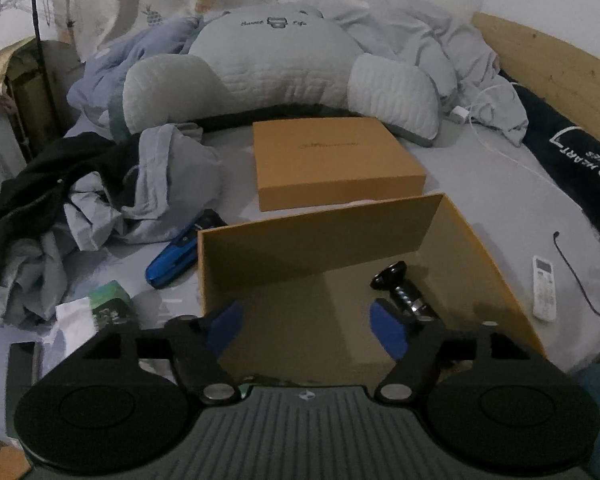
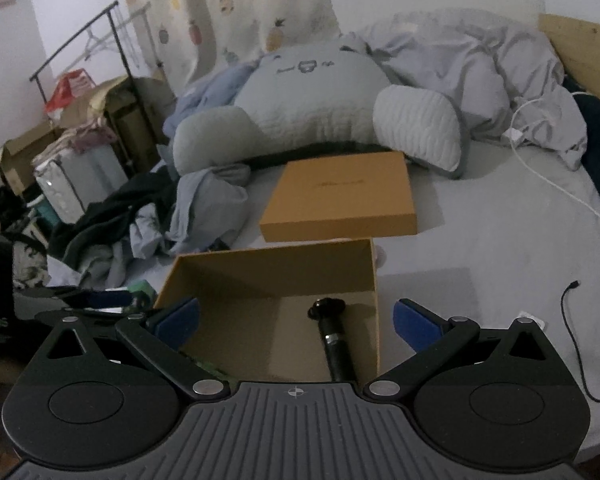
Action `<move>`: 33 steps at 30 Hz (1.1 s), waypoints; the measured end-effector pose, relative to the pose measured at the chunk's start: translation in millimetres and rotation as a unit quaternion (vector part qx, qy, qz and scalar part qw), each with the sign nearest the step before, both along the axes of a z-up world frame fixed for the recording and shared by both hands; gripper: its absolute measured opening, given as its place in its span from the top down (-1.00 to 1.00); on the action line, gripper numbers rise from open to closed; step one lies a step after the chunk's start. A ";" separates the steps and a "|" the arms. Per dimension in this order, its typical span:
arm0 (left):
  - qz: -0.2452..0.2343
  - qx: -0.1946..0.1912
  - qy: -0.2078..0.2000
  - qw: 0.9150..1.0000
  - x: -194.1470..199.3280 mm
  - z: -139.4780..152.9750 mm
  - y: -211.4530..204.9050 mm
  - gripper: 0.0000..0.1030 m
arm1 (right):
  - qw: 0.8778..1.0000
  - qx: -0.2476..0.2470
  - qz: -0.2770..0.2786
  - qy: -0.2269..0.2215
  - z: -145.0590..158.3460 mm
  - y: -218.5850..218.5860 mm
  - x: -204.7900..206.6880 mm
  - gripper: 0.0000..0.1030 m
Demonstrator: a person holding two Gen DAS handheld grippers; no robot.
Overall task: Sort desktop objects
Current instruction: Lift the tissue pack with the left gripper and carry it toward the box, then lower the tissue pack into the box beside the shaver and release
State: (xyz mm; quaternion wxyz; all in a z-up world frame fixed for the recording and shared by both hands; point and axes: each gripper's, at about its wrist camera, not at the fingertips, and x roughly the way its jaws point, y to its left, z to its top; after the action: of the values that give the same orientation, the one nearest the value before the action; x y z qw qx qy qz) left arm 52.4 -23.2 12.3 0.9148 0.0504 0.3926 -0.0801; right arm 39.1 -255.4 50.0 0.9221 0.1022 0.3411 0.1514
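Note:
An open tan cardboard box (image 1: 320,236) (image 2: 272,264) lies on the grey bed. Inside it lies a black and silver rod-like tool (image 1: 400,286) (image 2: 334,332). My left gripper (image 1: 306,326) is open and empty, hovering over the box's near part. My right gripper (image 2: 298,324) is open and empty, spread wide above the box's near edge. A blue stapler-like object (image 1: 176,256) lies left of the box. A green and black small pack (image 1: 110,304) lies nearer, left. A white remote (image 1: 544,288) lies right of the box.
The box's tan lid (image 1: 332,160) (image 2: 340,200) lies behind the box. A big grey cushion (image 1: 276,68) (image 2: 320,108) and crumpled clothes (image 1: 80,200) fill the back and left. A black cable (image 2: 580,340) and white cable (image 1: 500,148) lie right. A wooden headboard (image 1: 552,64) runs along the right.

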 end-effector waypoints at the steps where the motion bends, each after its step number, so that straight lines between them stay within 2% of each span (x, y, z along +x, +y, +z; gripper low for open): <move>1: 0.000 0.002 0.000 1.000 -1.6 1.7 2.4 -0.73 | 1.000 0.000 0.000 0.001 -0.4 -0.8 -0.1 -1.00; 3: 0.000 0.002 0.004 1.000 -3.1 4.3 7.0 -0.86 | 1.000 0.002 -0.002 0.003 -1.6 -2.8 -0.5 -1.00; 4: 0.001 0.003 0.007 1.000 -3.2 5.2 9.3 -1.00 | 1.000 0.002 -0.002 0.005 -3.0 -3.1 -0.2 -1.00; 14: 0.012 0.008 0.044 0.999 0.6 -3.1 22.8 -1.00 | 1.000 0.007 -0.001 0.024 -15.3 -6.4 4.1 -1.00; 17: -0.017 0.022 0.050 0.998 -3.2 -5.7 20.8 -1.00 | 1.000 0.009 -0.001 0.026 -16.2 -8.7 5.0 -1.00; 20: -0.061 0.053 0.047 0.996 -11.0 -8.3 17.8 -1.00 | 1.000 0.010 -0.001 0.029 -17.2 -10.2 4.0 -1.00; 24: -0.137 0.079 0.043 0.987 -17.4 -14.7 14.7 -1.00 | 0.999 0.008 0.002 0.032 -18.1 -6.8 4.8 -1.00; 28: -0.205 0.110 0.047 0.971 -14.8 -25.6 11.3 -1.00 | 0.999 0.010 0.006 0.035 -18.4 -1.2 5.5 -1.00; 33: -0.250 0.137 0.066 0.956 -4.2 -40.6 8.2 -1.00 | 0.999 0.005 0.007 0.039 -19.6 4.8 8.3 -1.00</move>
State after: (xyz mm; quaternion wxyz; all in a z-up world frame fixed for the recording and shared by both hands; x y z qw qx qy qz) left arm 48.2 -15.1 -28.3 0.8217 0.2667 0.4342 -0.2552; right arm 47.4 -250.6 30.4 0.9065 0.1105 0.3769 0.1550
